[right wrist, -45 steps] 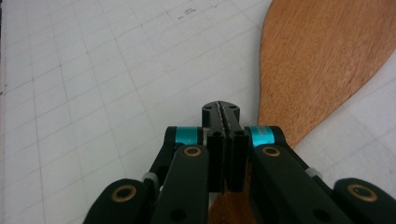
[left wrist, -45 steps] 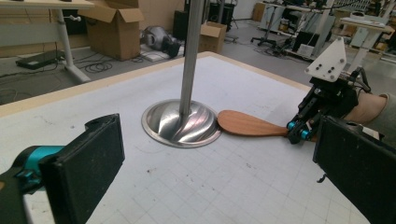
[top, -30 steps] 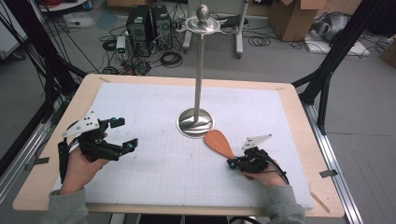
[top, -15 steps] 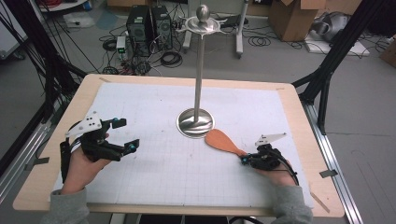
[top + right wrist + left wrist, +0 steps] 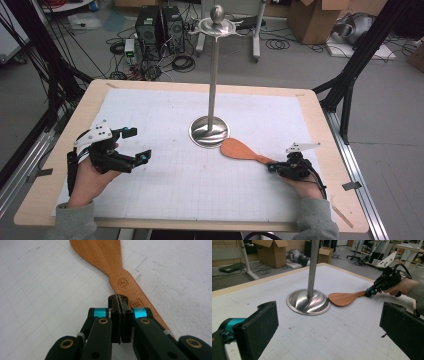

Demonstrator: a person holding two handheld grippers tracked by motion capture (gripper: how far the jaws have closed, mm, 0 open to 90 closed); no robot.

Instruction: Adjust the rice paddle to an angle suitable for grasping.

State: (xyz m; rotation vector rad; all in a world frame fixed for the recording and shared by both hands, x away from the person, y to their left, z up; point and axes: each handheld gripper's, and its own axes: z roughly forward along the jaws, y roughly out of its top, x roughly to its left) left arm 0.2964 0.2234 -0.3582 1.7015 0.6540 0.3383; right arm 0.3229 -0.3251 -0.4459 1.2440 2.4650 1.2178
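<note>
Right gripper (image 5: 271,167): your jaws are clenched together, tips on the spatula's handle, nothing between them.
Left gripper (image 5: 134,145): released, jaws wide apart, near left.
Wooden spatula (image 5: 243,151): flat on the mat, right of centre; reddish-brown oval blade, handle with a round stamp.
Stand (image 5: 209,131): its round steel base touches the blade's far-left edge.
Table (image 5: 315,115): open mat lies between your hands; right edge near.

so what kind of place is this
Probably a robotics lab or workshop: black computer towers and loose cables sit on the grey floor, brown cardboard boxes stand behind, and the wooden table carries a white grid mat.
</note>
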